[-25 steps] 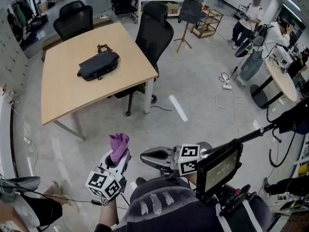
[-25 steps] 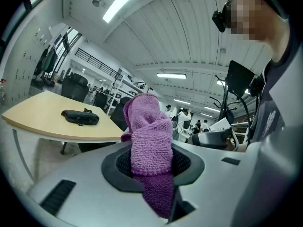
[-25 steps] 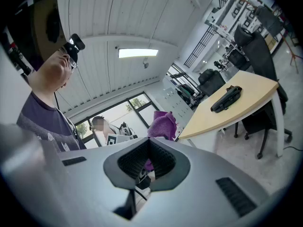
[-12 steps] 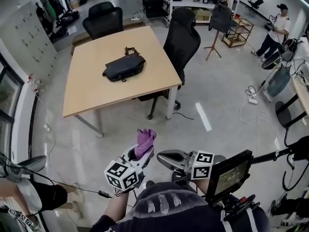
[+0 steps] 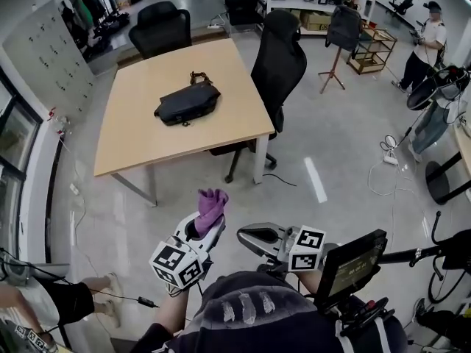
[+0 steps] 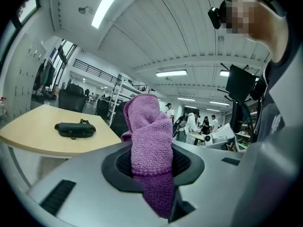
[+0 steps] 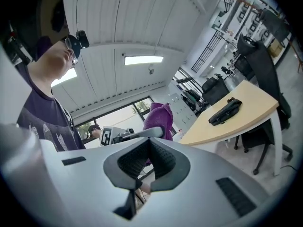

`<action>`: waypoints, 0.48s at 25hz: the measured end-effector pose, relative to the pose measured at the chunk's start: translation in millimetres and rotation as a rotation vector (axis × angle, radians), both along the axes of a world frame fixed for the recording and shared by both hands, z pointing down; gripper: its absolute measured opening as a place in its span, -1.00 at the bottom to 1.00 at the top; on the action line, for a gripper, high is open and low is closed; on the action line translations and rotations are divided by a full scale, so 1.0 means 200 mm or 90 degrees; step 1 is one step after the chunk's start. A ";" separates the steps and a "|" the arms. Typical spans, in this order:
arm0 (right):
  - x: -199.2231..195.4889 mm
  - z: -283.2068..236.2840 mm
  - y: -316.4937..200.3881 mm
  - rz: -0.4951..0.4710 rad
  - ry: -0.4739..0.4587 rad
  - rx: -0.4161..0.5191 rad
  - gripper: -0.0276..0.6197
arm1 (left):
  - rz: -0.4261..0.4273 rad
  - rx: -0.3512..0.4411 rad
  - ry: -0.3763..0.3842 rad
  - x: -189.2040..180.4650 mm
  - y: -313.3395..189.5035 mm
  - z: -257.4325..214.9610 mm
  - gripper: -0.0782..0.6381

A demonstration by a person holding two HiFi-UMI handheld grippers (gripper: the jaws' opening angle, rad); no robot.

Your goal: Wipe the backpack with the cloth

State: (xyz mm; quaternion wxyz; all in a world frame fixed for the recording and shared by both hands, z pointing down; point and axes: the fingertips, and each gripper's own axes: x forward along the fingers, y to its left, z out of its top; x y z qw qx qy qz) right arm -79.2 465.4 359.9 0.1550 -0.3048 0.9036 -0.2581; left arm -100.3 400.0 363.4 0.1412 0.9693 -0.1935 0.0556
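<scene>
A dark backpack (image 5: 186,103) lies flat on the light wooden table (image 5: 140,134) well ahead of me; it also shows as a small black backpack (image 6: 75,129) in the left gripper view and a backpack (image 7: 226,111) in the right one. My left gripper (image 5: 207,218) is shut on a purple cloth (image 5: 210,206), which sticks up out of the jaws as a folded cloth (image 6: 150,141). My right gripper (image 5: 246,236) is held low beside it, shut with nothing between its jaws (image 7: 142,167). Both grippers are well short of the table.
Two black office chairs (image 5: 277,68) (image 5: 159,26) stand at the table's right and far sides. Grey floor lies between me and the table. A person (image 5: 423,45) stands at the far right near a round table (image 5: 461,140); cables (image 5: 386,157) lie on the floor there.
The view has shifted so the table and backpack sit more centred and a little nearer. The left gripper still holds the cloth, raised slightly; the right gripper stays beside it.
</scene>
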 end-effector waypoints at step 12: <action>-0.04 0.01 -0.39 -0.036 0.016 -0.010 -0.91 | -0.104 -0.020 -0.018 -0.21 -0.42 0.07 -0.45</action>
